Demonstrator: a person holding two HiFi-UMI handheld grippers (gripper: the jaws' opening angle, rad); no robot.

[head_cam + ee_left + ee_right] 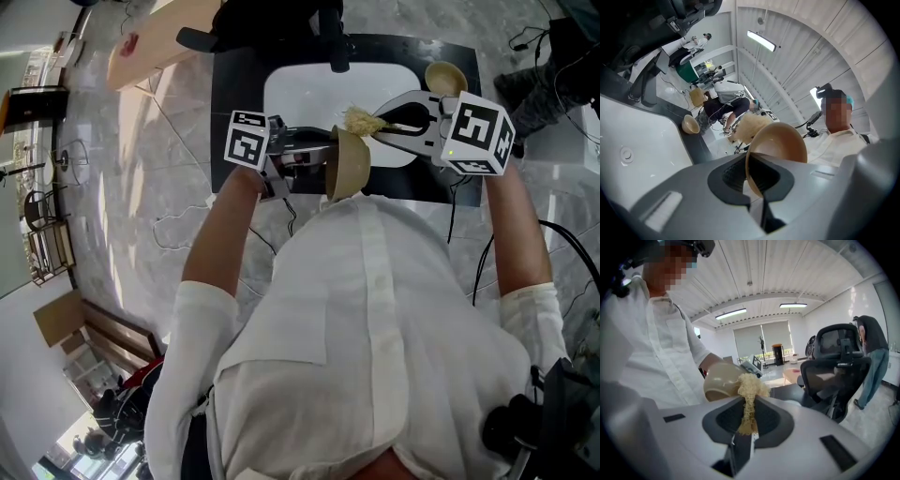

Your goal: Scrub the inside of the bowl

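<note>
A tan bowl (350,164) is held on its side above the white sink (291,94), its mouth turned toward the right gripper. My left gripper (323,155) is shut on the bowl's rim (752,161). My right gripper (377,127) is shut on a straw-coloured fibrous scrubber (361,120), whose bushy end (750,386) touches the bowl's rim (723,380). In the left gripper view the scrubber (749,127) shows just behind the bowl (780,143).
A second tan bowl (445,78) sits on the black counter (234,94) to the right of the sink. A black faucet (335,42) stands behind the basin. Cables run over the marble floor (141,187). An office chair (834,366) and a standing person (872,357) are nearby.
</note>
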